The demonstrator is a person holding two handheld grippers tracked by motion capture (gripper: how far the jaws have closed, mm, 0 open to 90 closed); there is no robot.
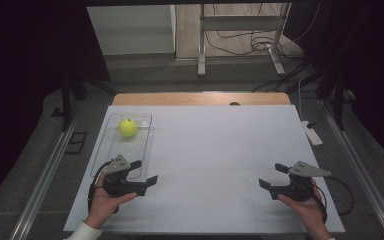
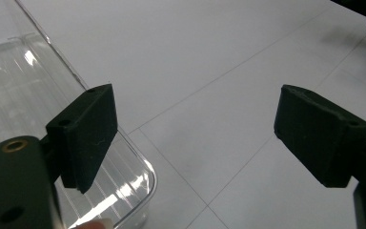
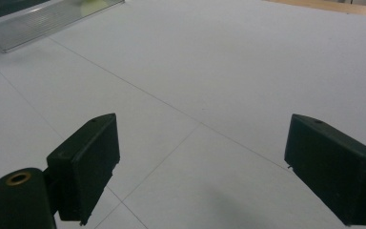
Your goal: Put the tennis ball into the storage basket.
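Yellow, the ball [image 1: 127, 127] is seen lying in the clear tray [image 1: 141, 152] at the worktop's [image 1: 215, 150] far left. Both the left claw [image 1: 146, 172] and right claw [image 1: 271, 175] are held spread and empty, so any handling is judged not yet begun.

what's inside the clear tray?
One yellow-green ball sits at the far end of the clear tray; the middle looks bare. The left gripper, jaws open, overlaps the tray's near end, so that corner's floor is partly covered.
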